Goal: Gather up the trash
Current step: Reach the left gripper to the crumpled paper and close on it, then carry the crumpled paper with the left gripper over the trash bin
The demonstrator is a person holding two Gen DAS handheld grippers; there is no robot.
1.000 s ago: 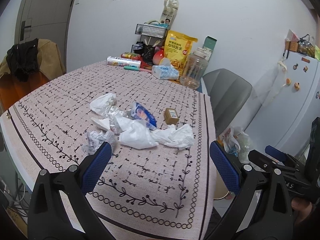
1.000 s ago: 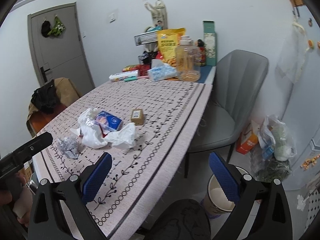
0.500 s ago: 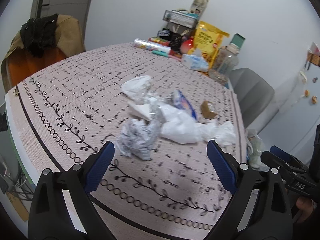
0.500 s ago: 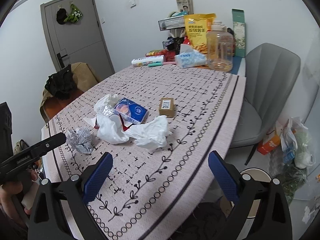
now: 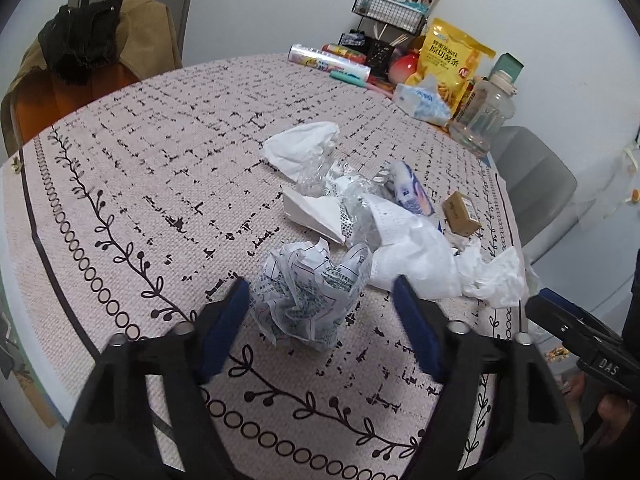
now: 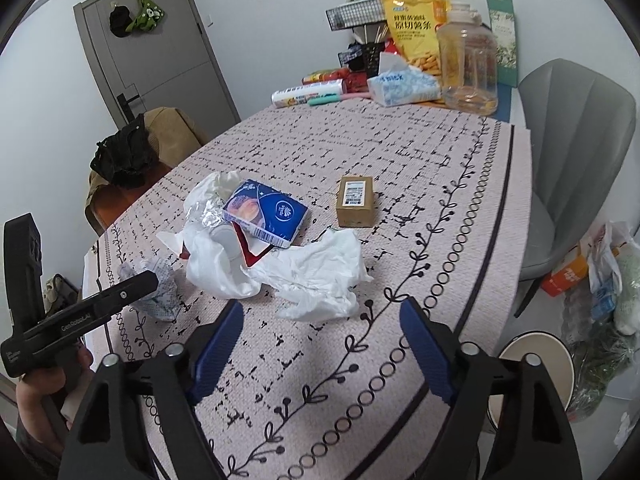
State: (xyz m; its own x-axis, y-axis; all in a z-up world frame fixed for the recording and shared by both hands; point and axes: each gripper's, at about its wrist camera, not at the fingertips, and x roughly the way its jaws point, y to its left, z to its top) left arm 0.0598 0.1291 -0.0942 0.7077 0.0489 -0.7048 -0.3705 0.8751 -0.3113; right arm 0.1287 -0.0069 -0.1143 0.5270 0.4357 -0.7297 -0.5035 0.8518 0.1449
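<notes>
A crumpled ball of white paper printed with small blue text (image 5: pixel 310 298) lies on the pink patterned table (image 5: pixel 160 168), between the blue pads of the left tool (image 5: pixel 320 322), whose jaws are closing without pressing it yet. A crumpled white tissue (image 6: pixel 320 276) sits just beyond the right tool (image 6: pixel 320 344), also closing, nothing between its pads. The far tissue pack (image 6: pixel 400 86) reads "mack".

Pink patterned tablecloth (image 6: pixel 460 208); crumpled paper (image 5: pixel 308 296), white tissues (image 6: pixel 320 276), small brown box (image 6: pixel 355 201), clear jug (image 6: pixel 468 60)
</notes>
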